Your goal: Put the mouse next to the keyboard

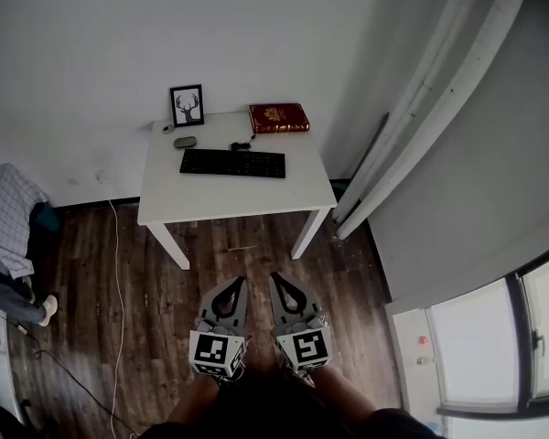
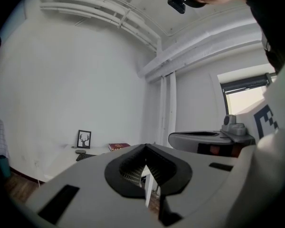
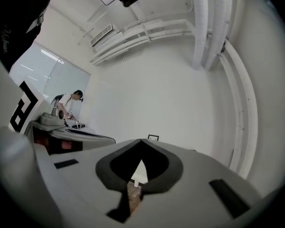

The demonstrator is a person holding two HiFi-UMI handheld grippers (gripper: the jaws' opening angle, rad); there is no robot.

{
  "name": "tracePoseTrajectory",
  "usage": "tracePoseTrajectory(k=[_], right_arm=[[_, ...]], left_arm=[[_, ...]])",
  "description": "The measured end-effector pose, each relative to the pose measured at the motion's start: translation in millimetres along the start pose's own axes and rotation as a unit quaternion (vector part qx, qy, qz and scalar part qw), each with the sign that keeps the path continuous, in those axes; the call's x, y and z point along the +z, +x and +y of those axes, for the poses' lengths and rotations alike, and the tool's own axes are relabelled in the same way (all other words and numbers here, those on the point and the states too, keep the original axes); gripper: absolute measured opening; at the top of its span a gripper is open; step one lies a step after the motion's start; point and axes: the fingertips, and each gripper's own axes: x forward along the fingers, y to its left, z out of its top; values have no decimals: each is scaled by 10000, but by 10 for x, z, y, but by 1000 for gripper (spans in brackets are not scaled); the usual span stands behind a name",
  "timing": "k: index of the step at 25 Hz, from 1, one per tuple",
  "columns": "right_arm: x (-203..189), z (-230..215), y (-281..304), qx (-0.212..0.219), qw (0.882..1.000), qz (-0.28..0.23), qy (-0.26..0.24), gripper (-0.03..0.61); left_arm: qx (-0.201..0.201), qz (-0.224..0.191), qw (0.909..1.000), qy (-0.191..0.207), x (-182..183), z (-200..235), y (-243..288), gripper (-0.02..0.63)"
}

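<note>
A grey mouse (image 1: 185, 142) lies on the white table (image 1: 229, 201), near its back left corner. It sits just behind the left end of the black keyboard (image 1: 232, 163). Both grippers hang low over the wooden floor, well short of the table. My left gripper (image 1: 242, 281) is shut with nothing in it, and my right gripper (image 1: 275, 277) is shut and empty too. In the left gripper view the jaws (image 2: 145, 147) meet at a point, with the mouse (image 2: 80, 151) and keyboard (image 2: 85, 156) small and far off. The right gripper view shows its jaws (image 3: 141, 140) closed.
A framed deer picture (image 1: 187, 105) and a red book (image 1: 278, 117) stand at the table's back edge. A white cable (image 1: 119, 273) runs across the floor at left, beside a heap of clothes (image 1: 5, 218). White pipes (image 1: 421, 126) rise at right. Another person (image 3: 69, 103) works far off.
</note>
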Motion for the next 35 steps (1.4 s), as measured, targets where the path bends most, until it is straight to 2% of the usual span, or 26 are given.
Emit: tracePoseTrajectory(k=[6,15,22,30,35], right_arm=[[99,229,122,-3,9999,92,-81,20],[-209,195,262,-156,9984,541,-2,20],[-389,-179,835,-8,9987,507,16,20],[-386,-925,1749,333,9989,344,31,20],[-481,-1296,2132,533,9975,440,171,20]], left_arm=[[-32,162,9998,58,-51,267,-204,2],[-130,422,9990,-27,-239,506,-105,2],[-6,493,9988,34,-321,768,516,2],[164,550,9982,183,-142,1110,1594,2],[349,769,9961,238,-214,1266,2056,2]])
